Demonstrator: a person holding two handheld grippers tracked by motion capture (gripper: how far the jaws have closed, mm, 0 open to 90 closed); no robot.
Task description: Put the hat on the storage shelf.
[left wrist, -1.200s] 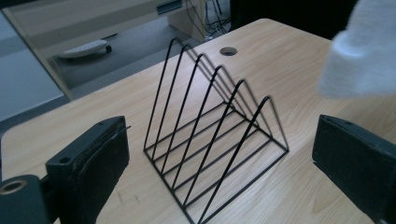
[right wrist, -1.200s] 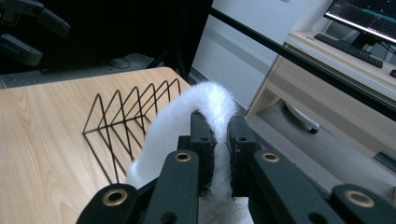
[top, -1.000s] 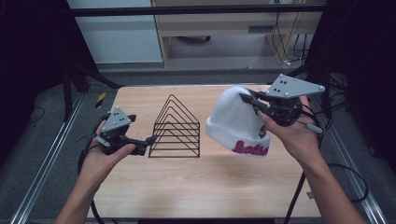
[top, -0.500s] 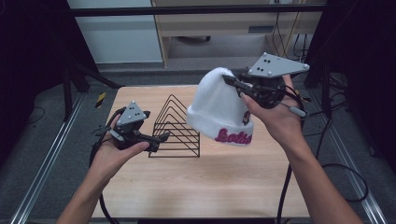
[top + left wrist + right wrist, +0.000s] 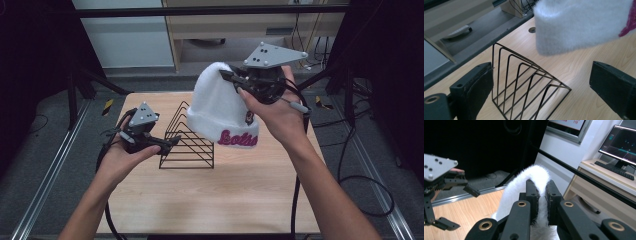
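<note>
**White beanie clamped in right gripper, held above wire rack**

High view. The right gripper [image 5: 231, 80] is held above the far right part of the wooden table [image 5: 240, 195]. Its jaws are pinched together on the crown of a white knit beanie [image 5: 217, 107], which hangs clear of the tabletop with pink lettering on its cuff. The lettering is partly cut off by the right hand [image 5: 277, 112], and a small badge on the cuff is too small to read. The left gripper [image 5: 167, 142] is held low over the left part of the table, its tips at the near-left edge of a black wire rack [image 5: 190, 137]. Jaw spacing on this gripper is hard to judge here. The beanie overlaps the rack's right side; contact between them cannot be determined.

Left gripper view. Both black jaws stand wide apart with nothing between them. The wire rack [image 5: 526, 85] stands on the table ahead, nearer the left jaw. The beanie [image 5: 579, 25] hangs above it, blurred and cut off by the top and right edges.

Right gripper view. The jaws are closed on a fold of the beanie [image 5: 534, 177]; the fabric below is hidden by the gripper body. The left gripper [image 5: 456, 205] shows at far left, jaws apart.
</note>
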